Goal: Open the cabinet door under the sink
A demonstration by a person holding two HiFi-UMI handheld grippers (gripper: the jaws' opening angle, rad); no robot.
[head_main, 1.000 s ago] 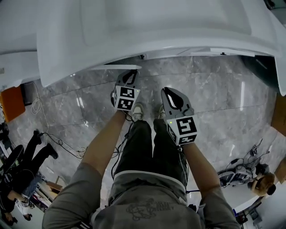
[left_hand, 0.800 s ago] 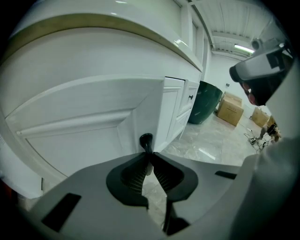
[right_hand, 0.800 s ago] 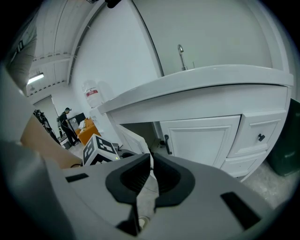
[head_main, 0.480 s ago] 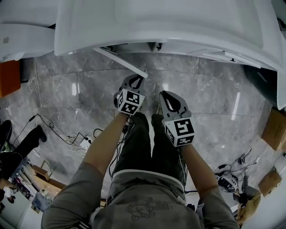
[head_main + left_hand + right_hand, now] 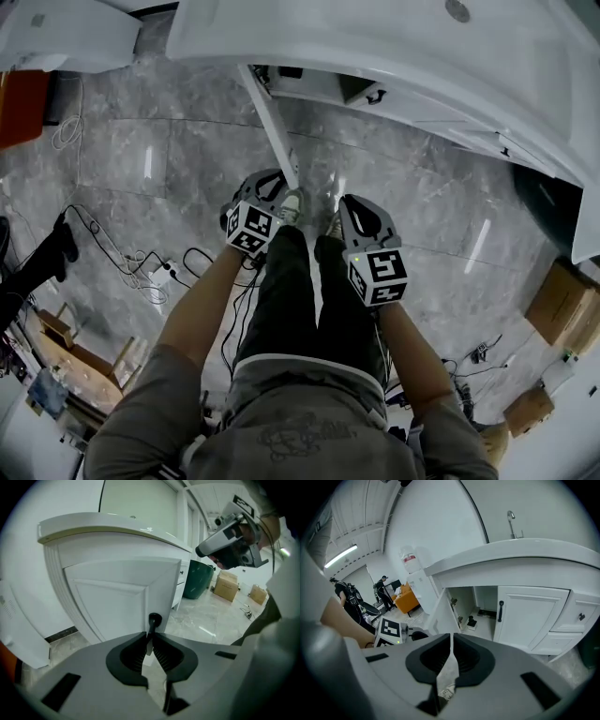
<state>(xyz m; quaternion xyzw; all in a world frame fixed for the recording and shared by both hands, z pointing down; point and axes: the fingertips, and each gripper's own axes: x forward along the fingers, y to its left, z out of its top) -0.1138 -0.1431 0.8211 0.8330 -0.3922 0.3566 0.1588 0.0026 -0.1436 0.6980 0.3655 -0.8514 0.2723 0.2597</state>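
Observation:
The white cabinet door [image 5: 274,122] under the sink counter [image 5: 394,47] stands swung wide open, edge-on in the head view. My left gripper [image 5: 279,185] is at its free end. In the left gripper view the jaws [image 5: 149,638] are shut on the door's black handle [image 5: 154,620], with the door panel [image 5: 117,597] just behind. My right gripper [image 5: 351,202] hangs beside it to the right, shut with nothing in it [image 5: 451,637]. The right gripper view shows the open door [image 5: 440,613], the cabinet's inside [image 5: 476,602], a closed neighbouring door [image 5: 529,613] and the faucet [image 5: 512,521].
My legs and shoes [image 5: 292,204] are between the grippers. Cables [image 5: 150,272] trail over the marble floor at left, cardboard boxes [image 5: 558,314] sit at right. A green bin [image 5: 197,578] stands past the cabinet. Small items [image 5: 471,621] lie inside it. People [image 5: 347,597] stand far off.
The door has swung from nearly closed to wide open, drawn out by my left gripper on its handle. Both grippers have come back toward my body.

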